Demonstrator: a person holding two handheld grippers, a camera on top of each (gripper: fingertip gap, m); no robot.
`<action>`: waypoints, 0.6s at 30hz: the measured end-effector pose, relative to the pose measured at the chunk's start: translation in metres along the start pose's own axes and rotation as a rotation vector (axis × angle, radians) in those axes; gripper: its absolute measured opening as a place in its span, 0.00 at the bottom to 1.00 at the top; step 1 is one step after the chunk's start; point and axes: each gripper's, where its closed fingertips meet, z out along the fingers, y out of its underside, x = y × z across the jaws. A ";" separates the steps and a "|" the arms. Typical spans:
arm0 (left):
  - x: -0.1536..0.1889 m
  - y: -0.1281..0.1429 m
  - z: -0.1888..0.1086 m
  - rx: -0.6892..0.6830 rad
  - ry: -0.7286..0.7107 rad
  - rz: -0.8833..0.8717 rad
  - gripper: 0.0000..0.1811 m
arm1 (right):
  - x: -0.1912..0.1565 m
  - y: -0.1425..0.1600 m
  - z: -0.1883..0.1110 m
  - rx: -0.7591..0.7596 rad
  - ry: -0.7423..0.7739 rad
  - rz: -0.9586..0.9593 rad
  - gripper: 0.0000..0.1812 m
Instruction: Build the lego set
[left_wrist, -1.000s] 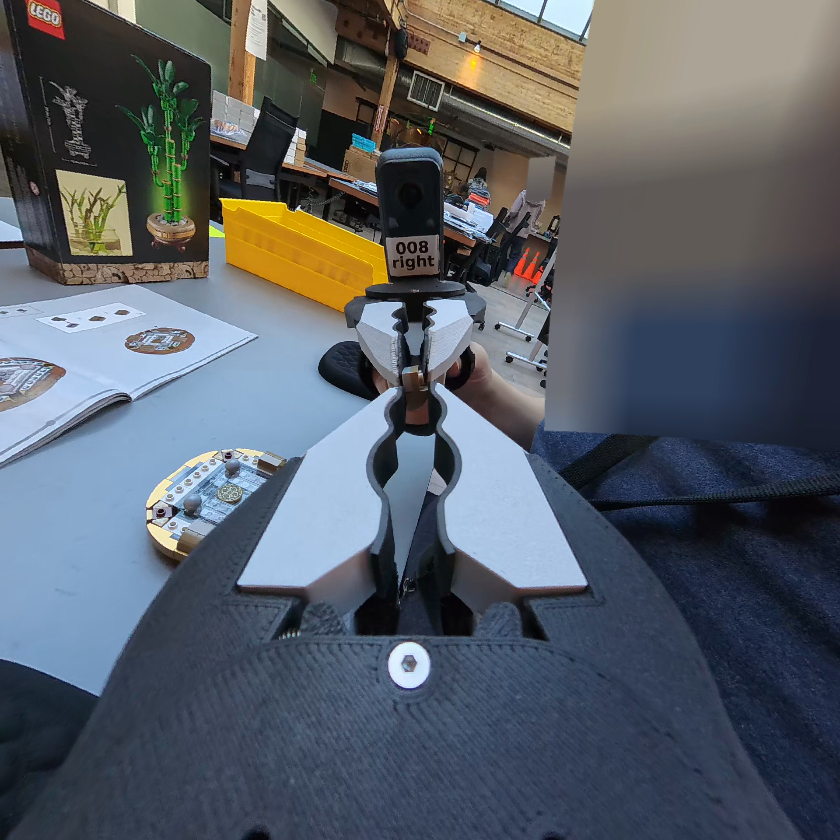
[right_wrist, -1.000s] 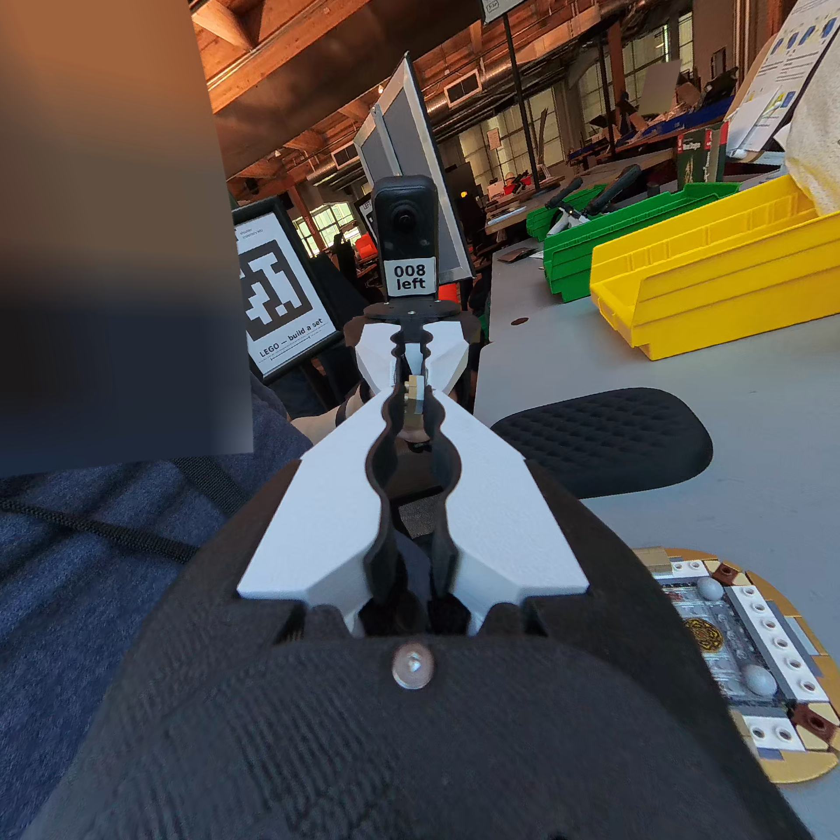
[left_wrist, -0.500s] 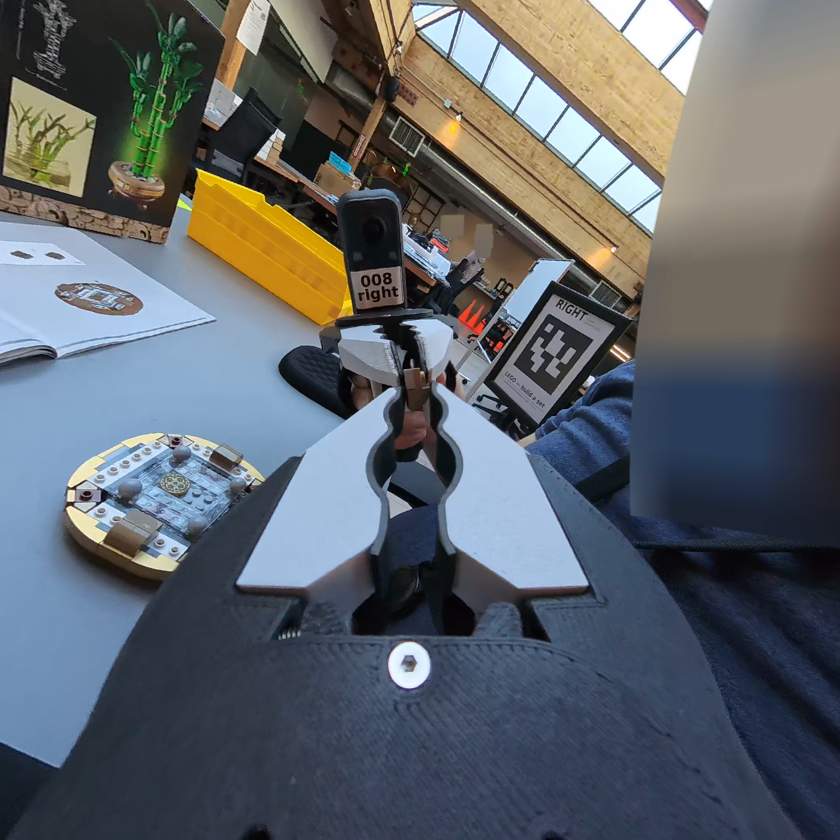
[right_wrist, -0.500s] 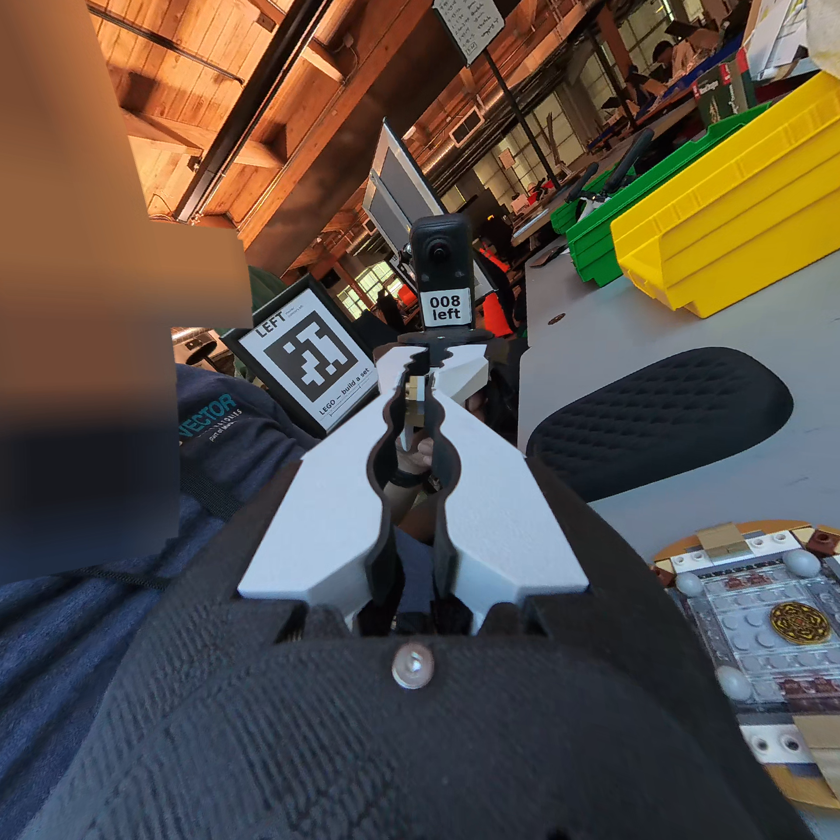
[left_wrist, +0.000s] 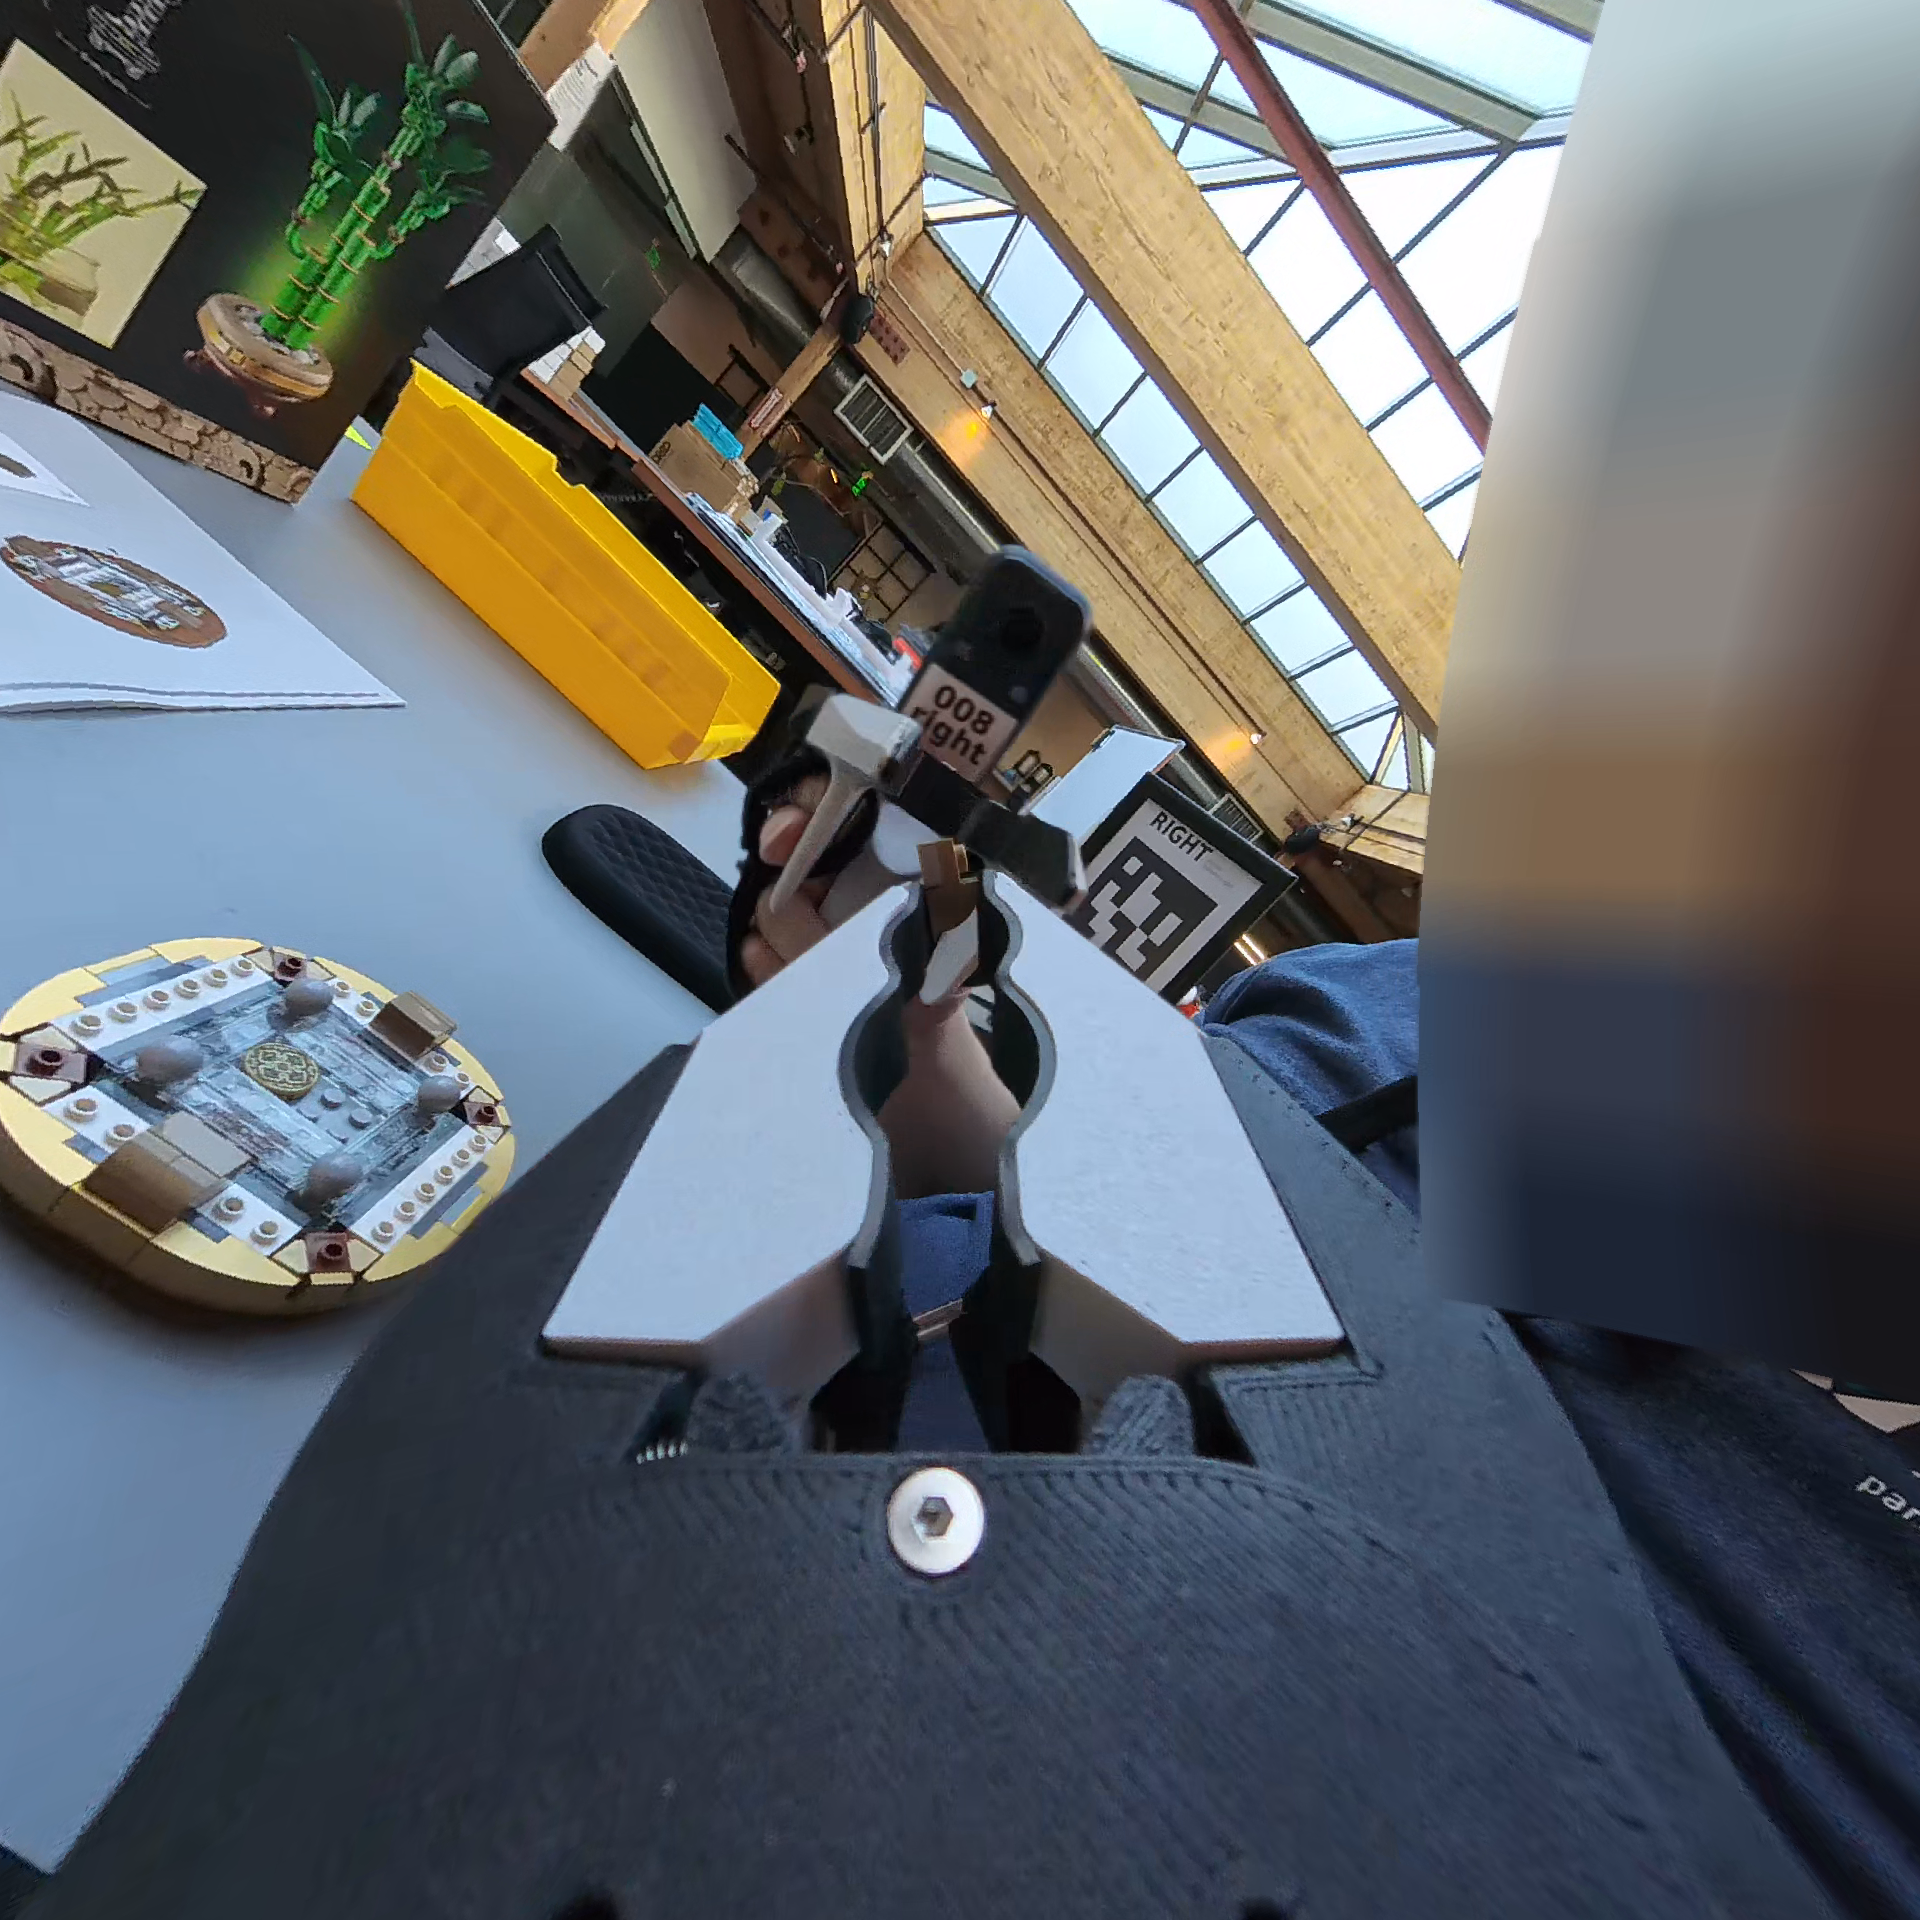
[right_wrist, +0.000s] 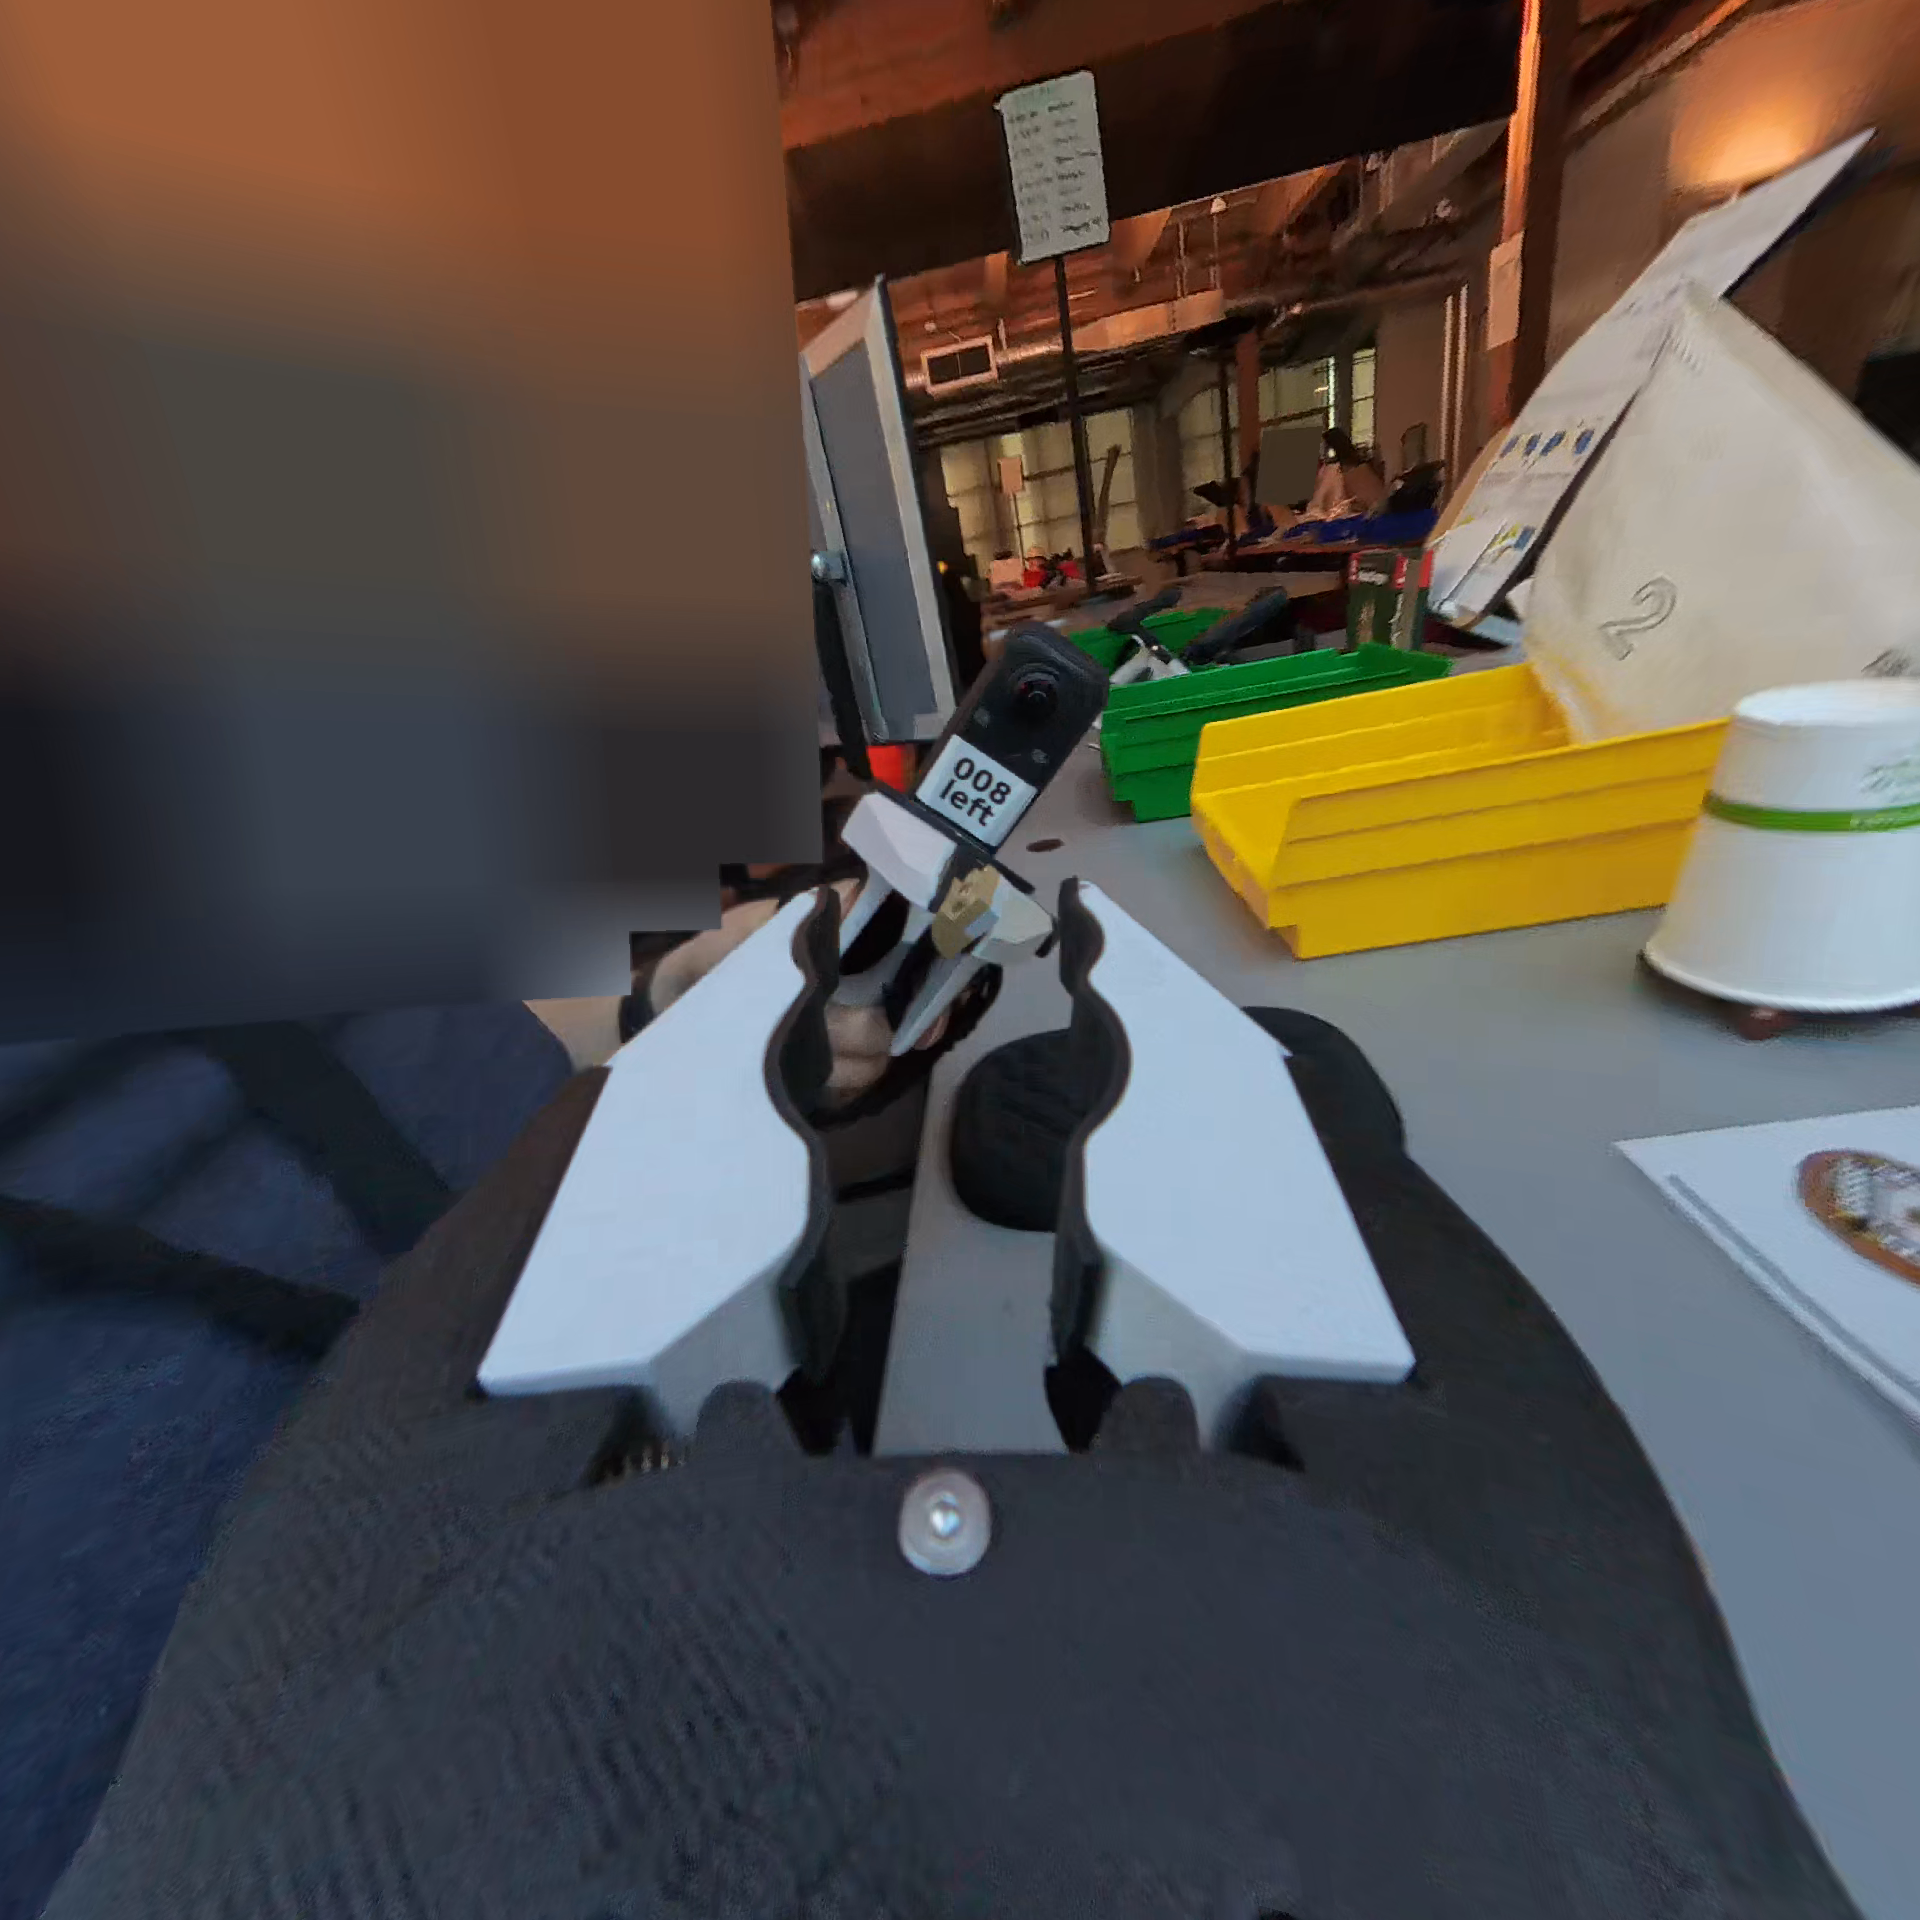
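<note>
From my left wrist view, my left gripper (left_wrist: 948, 894) has its tips pinched on a small tan piece (left_wrist: 943, 864), held up in the air above the near edge of the grey table (left_wrist: 343, 831). Just beyond it is my right gripper (left_wrist: 878, 831), tilted, its fingers spread and touching nothing. On the table to the left lies the round gold-rimmed base (left_wrist: 244, 1122), flat, with grey balls and tan tiles on top. Farther left is the open booklet (left_wrist: 156, 623), behind it the dark box (left_wrist: 249, 208) standing upright, and a yellow bin (left_wrist: 561, 582) to its right. A black pad (left_wrist: 639, 894) lies near the table edge

From my right wrist view, my right gripper (right_wrist: 945, 914) is spread wide with nothing between the fingers. Past them the left gripper (right_wrist: 966, 925) clamps the tan piece (right_wrist: 961, 912). To the right stand a yellow bin (right_wrist: 1444, 810), a green bin (right_wrist: 1236, 707) behind it, and a white cup (right_wrist: 1818, 852) turned upside down. The booklet (right_wrist: 1766, 1247) corner shows at the near right
</note>
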 end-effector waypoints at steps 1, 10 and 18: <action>0.001 0.002 0.001 -0.009 0.005 0.004 0.04 | -0.003 0.001 0.001 -0.026 0.014 -0.084 0.23; 0.010 0.010 0.012 -0.061 0.046 -0.011 0.04 | -0.008 0.009 0.007 -0.227 0.113 -0.584 0.13; 0.009 0.011 0.014 -0.057 0.052 -0.033 0.04 | -0.008 0.012 0.006 -0.227 0.115 -0.579 0.09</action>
